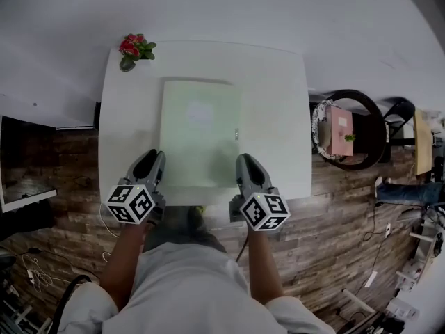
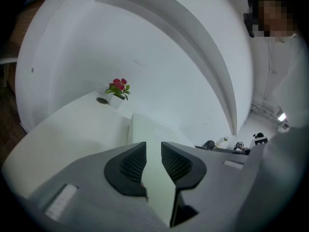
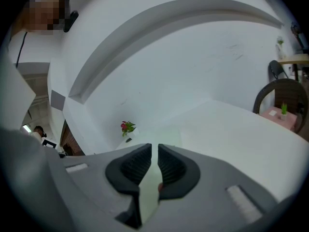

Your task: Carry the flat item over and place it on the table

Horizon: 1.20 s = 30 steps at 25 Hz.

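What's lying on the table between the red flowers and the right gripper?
The pale green flat item lies there on the white table; the head view shows it.

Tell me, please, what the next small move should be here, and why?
Probably close the left hand-held gripper a touch more before lifting: the pale green flat item lies on the white table with its near edge between both pairs of jaws; the right hand-held gripper looks pinched on it, the left one's jaws stand wider.
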Tool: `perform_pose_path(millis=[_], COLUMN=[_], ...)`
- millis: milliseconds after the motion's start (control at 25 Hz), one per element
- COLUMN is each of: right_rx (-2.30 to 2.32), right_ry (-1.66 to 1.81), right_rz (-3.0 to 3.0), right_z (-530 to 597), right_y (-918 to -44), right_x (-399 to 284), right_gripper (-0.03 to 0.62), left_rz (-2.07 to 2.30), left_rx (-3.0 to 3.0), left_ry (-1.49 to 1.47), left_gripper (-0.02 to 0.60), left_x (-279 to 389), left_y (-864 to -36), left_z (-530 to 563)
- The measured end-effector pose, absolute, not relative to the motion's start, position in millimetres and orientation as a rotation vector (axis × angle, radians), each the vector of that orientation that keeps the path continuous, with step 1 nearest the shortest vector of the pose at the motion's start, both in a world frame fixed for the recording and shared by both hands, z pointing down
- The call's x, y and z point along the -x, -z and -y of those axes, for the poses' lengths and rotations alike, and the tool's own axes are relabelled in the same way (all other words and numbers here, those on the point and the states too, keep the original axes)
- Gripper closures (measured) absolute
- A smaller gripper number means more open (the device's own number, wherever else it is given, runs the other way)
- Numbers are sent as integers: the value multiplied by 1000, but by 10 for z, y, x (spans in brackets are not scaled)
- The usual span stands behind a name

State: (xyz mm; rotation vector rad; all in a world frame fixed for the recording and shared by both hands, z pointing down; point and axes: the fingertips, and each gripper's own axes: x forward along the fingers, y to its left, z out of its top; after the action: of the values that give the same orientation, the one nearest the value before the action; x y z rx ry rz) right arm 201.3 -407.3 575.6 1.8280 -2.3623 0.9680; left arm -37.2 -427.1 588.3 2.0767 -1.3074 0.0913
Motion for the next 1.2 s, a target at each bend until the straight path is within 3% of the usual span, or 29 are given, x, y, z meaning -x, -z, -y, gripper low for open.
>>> perform_pose_path(millis=[400,1200], right_rx=[-1859,-1982], right_ry=[-862,-668], right_rz=[2367,2441], right_z=[3871,3426], right_y=[-5480,-4689], right_x=[-2000,-2265], right_gripper=[589,591], left_rz=[1347,1415], left_rx=[-2179,-2358], left_ry=[-63,52], left_gripper=[565,575], left_x=[420,386], left_y=[-5498,-4631], left_z=[4145,3795])
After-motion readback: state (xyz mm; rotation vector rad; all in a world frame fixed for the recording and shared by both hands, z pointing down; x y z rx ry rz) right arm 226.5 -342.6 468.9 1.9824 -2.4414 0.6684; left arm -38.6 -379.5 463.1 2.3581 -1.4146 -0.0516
